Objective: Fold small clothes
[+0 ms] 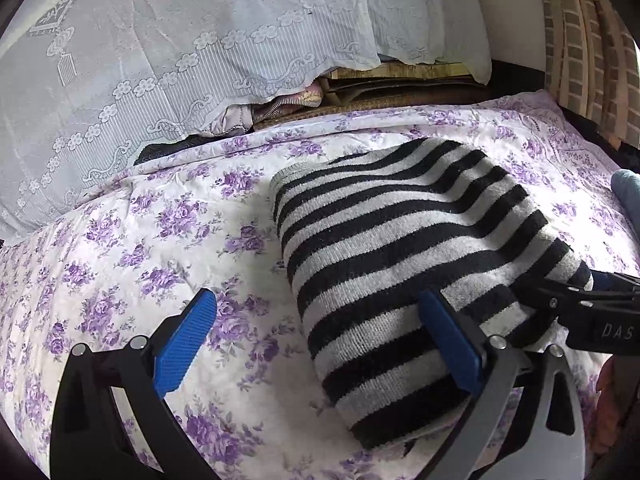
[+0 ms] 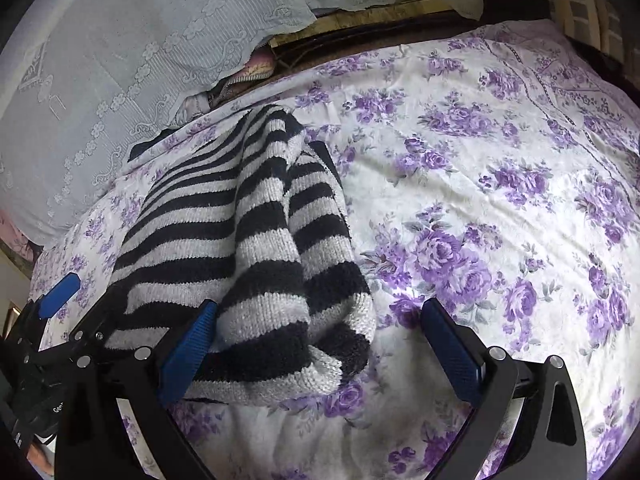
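On the floral bedspread [image 1: 132,240], both tools, left [image 1: 320,344] and right [image 2: 320,344], gape wide, flanking the striped sweater [image 1: 400,240].

A purple-flowered bedspread [image 2: 500,184] lies beneath white lace pillows [image 1: 168,64], near a checkered cushion [image 1: 588,52].

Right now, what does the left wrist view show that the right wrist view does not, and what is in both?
Only the left wrist view shows the sweater's flat, smooth striped top, with the left claw open at its near edge, and a grey-blue thing at the far right.

Only the right wrist view shows the bunched sleeve folds on the sweater's right side, with the right claw open around them.

Both show the striped sweater on the purple floral sheet and the white lace cover behind.
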Action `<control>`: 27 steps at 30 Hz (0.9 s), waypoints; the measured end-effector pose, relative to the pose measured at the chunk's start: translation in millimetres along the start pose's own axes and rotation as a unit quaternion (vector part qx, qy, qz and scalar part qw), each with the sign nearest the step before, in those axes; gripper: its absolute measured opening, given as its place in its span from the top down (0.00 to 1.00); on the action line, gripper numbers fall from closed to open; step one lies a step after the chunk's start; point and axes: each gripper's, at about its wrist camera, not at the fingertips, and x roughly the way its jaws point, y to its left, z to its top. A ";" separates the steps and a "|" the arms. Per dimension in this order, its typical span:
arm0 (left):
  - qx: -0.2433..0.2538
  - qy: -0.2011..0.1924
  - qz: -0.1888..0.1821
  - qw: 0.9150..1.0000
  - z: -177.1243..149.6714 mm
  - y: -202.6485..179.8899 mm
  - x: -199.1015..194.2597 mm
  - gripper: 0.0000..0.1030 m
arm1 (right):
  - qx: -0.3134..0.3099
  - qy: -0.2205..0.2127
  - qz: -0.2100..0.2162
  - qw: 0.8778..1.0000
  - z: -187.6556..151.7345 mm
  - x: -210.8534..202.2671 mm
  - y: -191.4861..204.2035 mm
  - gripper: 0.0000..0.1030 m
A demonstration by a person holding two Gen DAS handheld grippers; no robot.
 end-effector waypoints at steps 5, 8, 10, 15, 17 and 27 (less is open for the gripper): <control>0.002 -0.012 0.005 1.000 4.3 2.0 -7.4 0.04 | 0.001 0.000 -0.011 1.000 5.7 -8.4 6.2 0.03; -0.033 -0.029 -0.010 0.999 25.4 18.3 -13.8 0.04 | -0.010 -0.028 -0.009 1.000 26.0 -23.3 19.9 0.03; -0.062 -0.017 -0.018 0.998 39.3 29.6 -5.8 0.04 | -0.016 -0.043 -0.023 0.999 45.4 -26.3 29.9 0.03; -0.044 0.059 0.021 0.997 30.9 23.3 55.7 0.04 | -0.026 0.014 -0.081 0.996 60.4 20.6 28.7 0.03; -0.071 0.052 0.003 0.996 21.8 29.6 59.3 0.04 | -0.004 0.029 -0.042 0.999 44.1 42.0 11.9 0.03; -0.048 0.036 0.022 0.998 20.7 23.4 48.3 0.04 | 0.014 0.017 -0.025 0.999 45.8 38.9 2.7 0.03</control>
